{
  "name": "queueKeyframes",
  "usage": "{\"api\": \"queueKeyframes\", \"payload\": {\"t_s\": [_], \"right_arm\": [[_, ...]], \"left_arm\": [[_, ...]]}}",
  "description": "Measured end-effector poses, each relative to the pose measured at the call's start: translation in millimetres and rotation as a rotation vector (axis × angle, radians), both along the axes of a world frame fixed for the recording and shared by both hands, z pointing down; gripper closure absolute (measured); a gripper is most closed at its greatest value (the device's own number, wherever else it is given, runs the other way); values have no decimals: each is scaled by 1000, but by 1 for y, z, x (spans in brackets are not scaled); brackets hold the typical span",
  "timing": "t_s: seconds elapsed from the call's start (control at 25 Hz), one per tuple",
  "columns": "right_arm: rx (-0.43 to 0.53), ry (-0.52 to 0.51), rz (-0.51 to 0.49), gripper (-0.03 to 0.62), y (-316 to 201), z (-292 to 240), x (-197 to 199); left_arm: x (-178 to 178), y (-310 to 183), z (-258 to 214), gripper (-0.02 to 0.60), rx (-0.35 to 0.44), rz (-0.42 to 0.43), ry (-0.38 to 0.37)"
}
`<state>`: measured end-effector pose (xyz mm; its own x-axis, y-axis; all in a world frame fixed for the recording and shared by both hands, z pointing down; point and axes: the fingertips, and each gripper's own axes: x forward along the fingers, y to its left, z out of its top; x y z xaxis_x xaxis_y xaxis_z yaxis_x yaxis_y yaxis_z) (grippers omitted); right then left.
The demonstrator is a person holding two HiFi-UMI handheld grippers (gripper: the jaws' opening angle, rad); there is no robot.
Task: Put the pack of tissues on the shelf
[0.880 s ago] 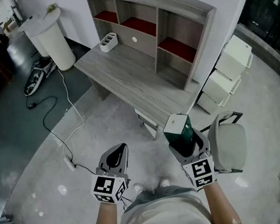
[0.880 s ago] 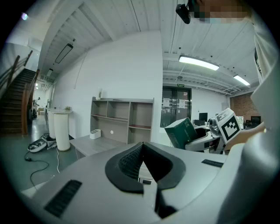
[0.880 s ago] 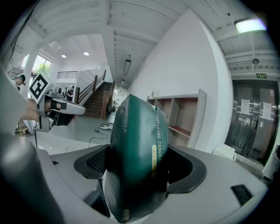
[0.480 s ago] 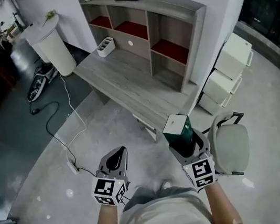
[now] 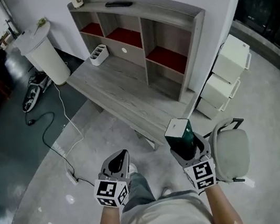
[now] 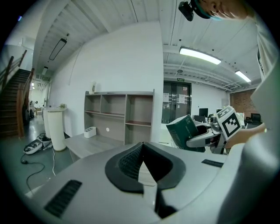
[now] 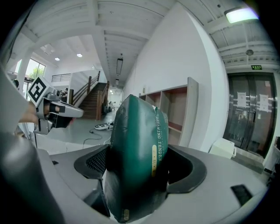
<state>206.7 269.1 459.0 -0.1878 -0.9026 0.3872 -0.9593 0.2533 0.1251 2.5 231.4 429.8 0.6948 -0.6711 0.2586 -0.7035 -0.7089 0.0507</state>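
Note:
A dark green pack of tissues (image 5: 180, 136) stands upright between the jaws of my right gripper (image 5: 186, 146), which is shut on it. In the right gripper view the pack (image 7: 136, 162) fills the middle, pressed by both pads. My left gripper (image 5: 117, 162) is shut with nothing in it; its jaws meet in the left gripper view (image 6: 141, 162). The grey wooden shelf (image 5: 139, 26) with red-lined compartments stands on the desk (image 5: 116, 94) ahead, still some way off. The pack (image 6: 187, 132) and right gripper also show at the right of the left gripper view.
A white organiser (image 5: 97, 54) sits on the desk's far left. A white bin (image 5: 42, 51) and a cable (image 5: 51, 123) lie to the left. A grey chair (image 5: 230, 149) stands by my right gripper, white drawers (image 5: 224, 76) beyond it. A remote (image 5: 118, 4) lies atop the shelf.
The person has stepped forward: the desk and shelf have shifted down and left in the head view. Both grippers keep their pose, and the pack stays held.

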Motion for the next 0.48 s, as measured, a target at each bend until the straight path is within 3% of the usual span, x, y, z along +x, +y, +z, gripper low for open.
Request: {"api": "queueKeyframes", "payload": {"t_s": [0.48], "right_arm": [[-25, 23, 108, 171, -163, 0, -41]], "left_arm": [[-29, -179, 11, 566, -40, 139, 6]]}}
